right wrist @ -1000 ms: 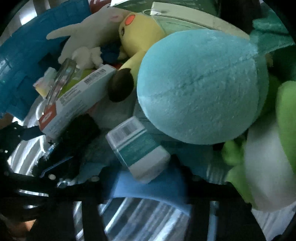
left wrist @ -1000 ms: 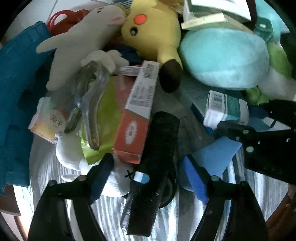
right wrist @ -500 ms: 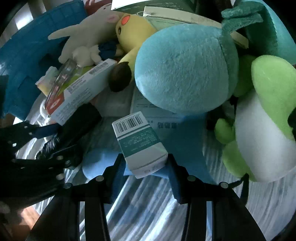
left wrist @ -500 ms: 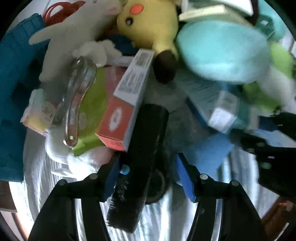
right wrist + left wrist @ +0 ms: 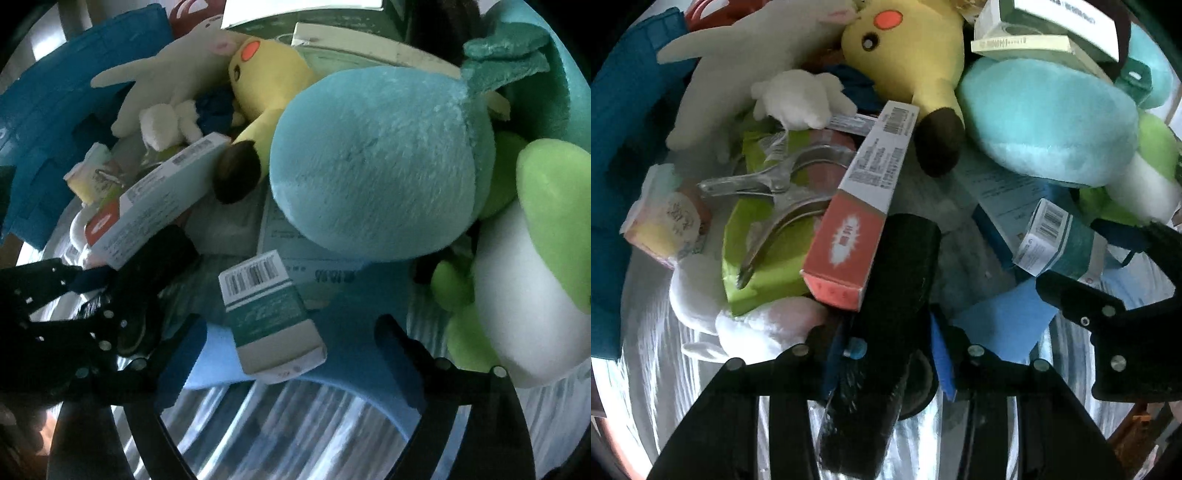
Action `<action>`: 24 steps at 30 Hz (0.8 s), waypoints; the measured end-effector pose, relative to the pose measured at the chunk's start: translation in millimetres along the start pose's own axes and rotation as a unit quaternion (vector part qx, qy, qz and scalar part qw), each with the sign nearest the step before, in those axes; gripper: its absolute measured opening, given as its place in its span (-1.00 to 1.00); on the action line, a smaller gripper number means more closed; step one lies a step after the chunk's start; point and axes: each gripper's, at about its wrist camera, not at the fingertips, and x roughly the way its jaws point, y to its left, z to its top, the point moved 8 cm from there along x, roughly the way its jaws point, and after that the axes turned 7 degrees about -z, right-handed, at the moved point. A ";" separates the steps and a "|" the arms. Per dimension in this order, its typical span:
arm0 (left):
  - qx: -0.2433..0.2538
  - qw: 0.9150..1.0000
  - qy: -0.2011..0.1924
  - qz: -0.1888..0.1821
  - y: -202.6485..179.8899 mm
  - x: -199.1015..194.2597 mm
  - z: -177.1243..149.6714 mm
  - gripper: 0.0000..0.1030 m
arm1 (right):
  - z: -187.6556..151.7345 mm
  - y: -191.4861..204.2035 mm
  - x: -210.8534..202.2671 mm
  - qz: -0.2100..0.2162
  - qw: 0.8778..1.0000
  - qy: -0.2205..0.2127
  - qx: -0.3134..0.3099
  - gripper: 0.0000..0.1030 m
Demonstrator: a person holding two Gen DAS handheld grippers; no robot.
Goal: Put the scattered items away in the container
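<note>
In the left wrist view we see our left claw (image 5: pixel 886 354), whose jaws have just been closing, now pinching the long black case (image 5: pixel 886 314), which lies on the surface with its long axis running straight away from the claw, between the fingers. Our right claw (image 5: pixel 291 354) has just spread wide; the small green box (image 5: pixel 269 314) rests loose between its fingers, beside the blue plush (image 5: pixel 373 162).

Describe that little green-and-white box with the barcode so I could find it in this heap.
Start at the big round turquoise plush, the largest thing in the pile. Just below it, on a light blue sheet, lies the small box, between the open right tongs. Unlike the long red-ended carton to its left, it is short, with a teal band and a barcode on top.
</note>
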 end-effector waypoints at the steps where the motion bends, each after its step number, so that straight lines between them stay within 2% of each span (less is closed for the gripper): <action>1: 0.002 1.000 0.000 0.000 0.0 1.4 0.6 -0.20 | -0.9 1.3 2.9 0.000 1.000 0.004 -0.001 0.73; 2: -0.001 1.000 -0.001 -0.003 0.4 0.3 0.7 -0.23 | -2.8 3.9 6.2 0.000 1.000 0.010 -0.003 0.53; 3: -0.004 1.000 -0.001 -0.007 0.8 -1.0 0.8 -0.25 | -4.2 4.4 6.7 -0.012 1.000 0.010 -0.010 -0.03; 4: -0.009 1.000 -0.002 -0.017 1.2 -5.1 -0.1 -0.26 | -4.3 5.1 5.2 -0.018 1.000 0.007 -0.014 -0.23; 7: -0.008 1.000 -0.012 -0.017 2.6 -20.1 -0.8 -0.27 | -3.4 7.4 -2.8 -0.001 1.000 0.004 -0.001 -0.26; 18: -0.017 0.998 -0.060 -0.012 8.1 -73.6 15.3 -0.32 | -1.9 19.1 -39.5 0.011 0.999 -0.027 -0.012 -0.26; 20: -0.022 0.998 -0.063 -0.008 19.7 -79.5 -9.7 -0.32 | -2.1 20.4 -43.0 0.013 0.999 -0.029 -0.014 -0.26; 22: -0.032 0.997 -0.064 -0.008 3.2 -96.3 -35.8 -0.33 | -5.1 15.6 -47.2 0.014 0.999 -0.030 -0.015 -0.26; 24: -0.038 0.996 -0.076 -0.009 -3.0 -95.6 -32.8 -0.33 | -4.0 18.0 -49.6 0.014 0.999 -0.032 -0.014 -0.26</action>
